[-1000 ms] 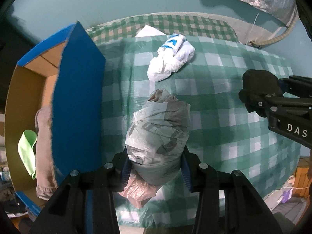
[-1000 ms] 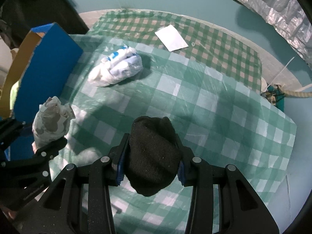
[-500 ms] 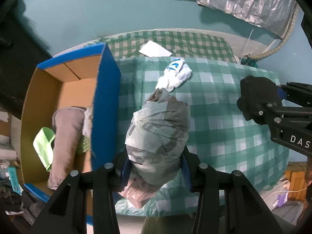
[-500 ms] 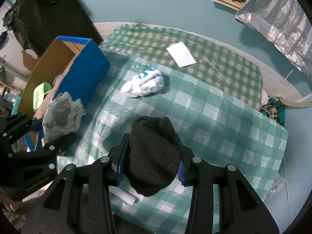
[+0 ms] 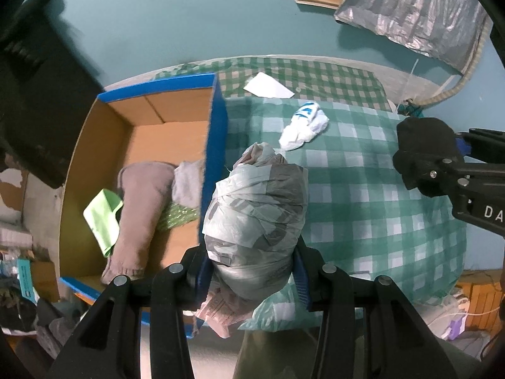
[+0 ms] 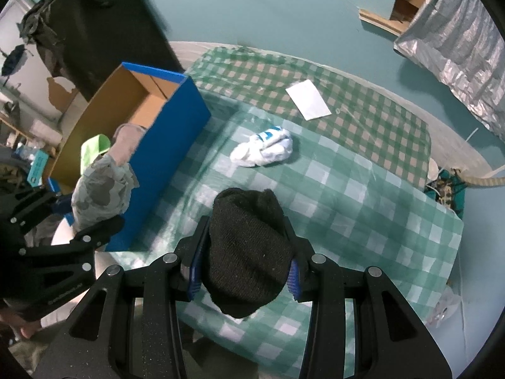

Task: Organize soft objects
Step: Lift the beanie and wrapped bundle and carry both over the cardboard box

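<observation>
A lived-in home room: teal painted walls [image 6: 284, 6], a green-checked plastic cloth [image 6: 363, 195] over the tabletop, clothes heaped in a blue cardboard box [image 5: 217, 145], clutter beyond its left edge.

Crinkled glossy plastic bundle [image 5: 256, 218]; matt knit hat [image 6: 249, 252]; cardboard box [image 5: 148, 132].

A grey plastic-wrapped bundle [image 5: 255, 221] sits clamped between the left jaws. A black knit hat [image 6: 249, 249] fills the right jaws. A white-and-blue bundle [image 6: 263, 151] lies ahead of both.

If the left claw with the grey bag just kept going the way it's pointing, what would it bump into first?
Likely the blue side wall of the cardboard box, or the checked cloth right beside it. The left gripper, shut on the grey plastic bundle, points near that wall's top edge; depth is unclear.
</observation>
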The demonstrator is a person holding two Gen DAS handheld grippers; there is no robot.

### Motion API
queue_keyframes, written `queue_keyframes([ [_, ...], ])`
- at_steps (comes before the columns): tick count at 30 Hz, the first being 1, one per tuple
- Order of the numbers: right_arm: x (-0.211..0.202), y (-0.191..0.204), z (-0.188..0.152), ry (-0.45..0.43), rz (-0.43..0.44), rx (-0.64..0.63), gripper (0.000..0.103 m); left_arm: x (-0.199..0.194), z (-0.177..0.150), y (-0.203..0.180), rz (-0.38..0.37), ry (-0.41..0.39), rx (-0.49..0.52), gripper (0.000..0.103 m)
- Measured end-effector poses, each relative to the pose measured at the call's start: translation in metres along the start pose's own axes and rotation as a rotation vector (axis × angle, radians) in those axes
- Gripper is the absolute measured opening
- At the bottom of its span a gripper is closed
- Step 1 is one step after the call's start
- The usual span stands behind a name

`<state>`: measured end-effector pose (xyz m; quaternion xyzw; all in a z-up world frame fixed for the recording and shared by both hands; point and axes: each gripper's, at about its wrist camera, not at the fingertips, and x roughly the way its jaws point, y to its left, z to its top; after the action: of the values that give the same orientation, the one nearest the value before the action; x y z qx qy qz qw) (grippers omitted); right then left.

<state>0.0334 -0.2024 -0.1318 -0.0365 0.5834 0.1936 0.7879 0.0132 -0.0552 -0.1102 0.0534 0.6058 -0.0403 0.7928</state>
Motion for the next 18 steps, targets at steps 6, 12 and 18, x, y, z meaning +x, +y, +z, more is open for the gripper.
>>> queue_keyframes([
  [6, -0.005, 0.018, 0.009, -0.005, 0.014, -0.019, 0.041, -0.01, -0.004, 0.016, 0.011, -0.009, -0.032, 0.045],
  [12, -0.008, 0.039, 0.018, -0.012, 0.028, -0.055, 0.041, -0.021, -0.007, 0.034, 0.021, -0.026, -0.057, 0.045],
  [18, -0.005, 0.061, 0.03, -0.017, 0.047, -0.09, 0.041, -0.025, -0.008, 0.054, 0.046, -0.036, -0.085, 0.045],
])
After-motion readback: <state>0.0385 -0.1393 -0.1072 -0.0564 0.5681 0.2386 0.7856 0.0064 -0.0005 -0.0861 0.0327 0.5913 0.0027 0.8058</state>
